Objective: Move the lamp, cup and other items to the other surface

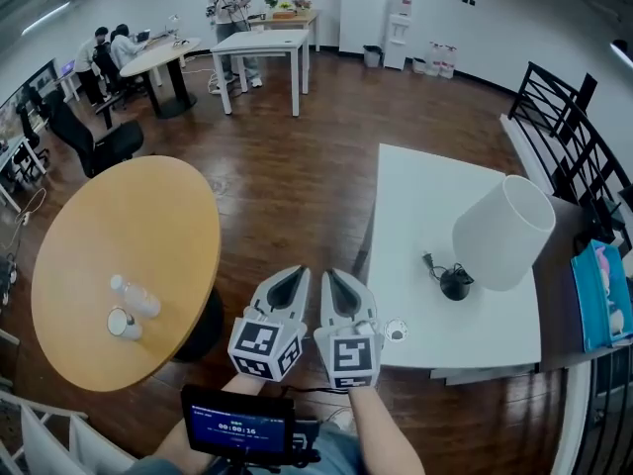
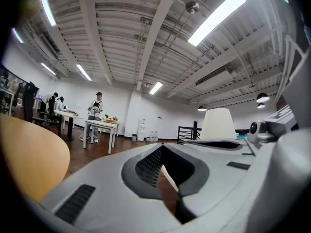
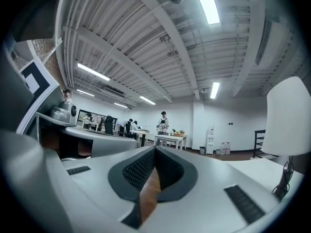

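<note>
A lamp (image 1: 502, 231) with a white shade and a black base stands on the white square table (image 1: 425, 196) at the right. It shows too in the left gripper view as lamp (image 2: 217, 124) and in the right gripper view as lamp (image 3: 290, 116). A small cup (image 1: 121, 323) and a clear bottle (image 1: 136, 297) lying on its side rest on the round wooden table (image 1: 129, 226) at the left. My left gripper (image 1: 297, 273) and right gripper (image 1: 331, 275) hang side by side over the floor between the tables. Both are shut and hold nothing.
A small round white item (image 1: 396, 331) lies at the white table's near left corner. Blue things (image 1: 603, 295) sit on a dark shelf at the far right, beside a black railing (image 1: 564, 117). Farther back are more desks, chairs and people (image 1: 232, 8).
</note>
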Demonstrator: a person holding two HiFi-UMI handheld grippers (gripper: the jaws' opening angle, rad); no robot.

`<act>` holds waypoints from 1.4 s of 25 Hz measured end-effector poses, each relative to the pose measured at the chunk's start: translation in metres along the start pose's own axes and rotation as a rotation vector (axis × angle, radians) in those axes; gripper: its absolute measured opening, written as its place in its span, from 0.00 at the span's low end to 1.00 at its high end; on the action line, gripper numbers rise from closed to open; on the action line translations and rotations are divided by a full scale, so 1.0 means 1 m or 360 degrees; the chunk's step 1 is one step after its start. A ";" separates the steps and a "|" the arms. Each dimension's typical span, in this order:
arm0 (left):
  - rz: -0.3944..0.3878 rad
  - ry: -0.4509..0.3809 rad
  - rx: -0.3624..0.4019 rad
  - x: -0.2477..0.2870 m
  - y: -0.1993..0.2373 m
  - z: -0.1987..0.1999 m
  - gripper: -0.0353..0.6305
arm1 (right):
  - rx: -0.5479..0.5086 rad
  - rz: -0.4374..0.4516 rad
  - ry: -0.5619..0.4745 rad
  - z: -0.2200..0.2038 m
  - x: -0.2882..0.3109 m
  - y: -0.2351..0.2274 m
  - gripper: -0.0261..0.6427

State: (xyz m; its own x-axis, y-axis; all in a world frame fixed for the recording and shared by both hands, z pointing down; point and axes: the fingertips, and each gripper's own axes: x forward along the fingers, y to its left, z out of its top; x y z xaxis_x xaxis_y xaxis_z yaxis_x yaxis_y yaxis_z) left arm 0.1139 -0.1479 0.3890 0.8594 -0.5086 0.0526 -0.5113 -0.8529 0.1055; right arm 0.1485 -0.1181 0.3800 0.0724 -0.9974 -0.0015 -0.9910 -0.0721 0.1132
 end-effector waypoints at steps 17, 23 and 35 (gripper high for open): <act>-0.0160 0.0003 -0.0014 0.032 -0.050 -0.008 0.06 | 0.0071 -0.0233 0.0013 -0.011 -0.038 -0.057 0.09; -0.0352 0.0039 0.0027 0.059 -0.118 -0.021 0.06 | 0.0144 -0.0462 -0.0007 -0.024 -0.085 -0.117 0.10; -0.0558 0.0069 0.0045 0.132 -0.246 -0.060 0.06 | 0.0222 -0.0736 0.0076 -0.096 -0.149 -0.269 0.34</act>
State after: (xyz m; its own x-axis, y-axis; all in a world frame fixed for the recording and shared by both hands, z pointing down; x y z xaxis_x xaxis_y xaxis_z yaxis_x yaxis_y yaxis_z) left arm 0.3541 0.0018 0.4299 0.9819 -0.1796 0.0600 -0.1848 -0.9780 0.0972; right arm 0.4148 0.0502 0.4454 0.5108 -0.8593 0.0259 -0.8591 -0.5113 -0.0231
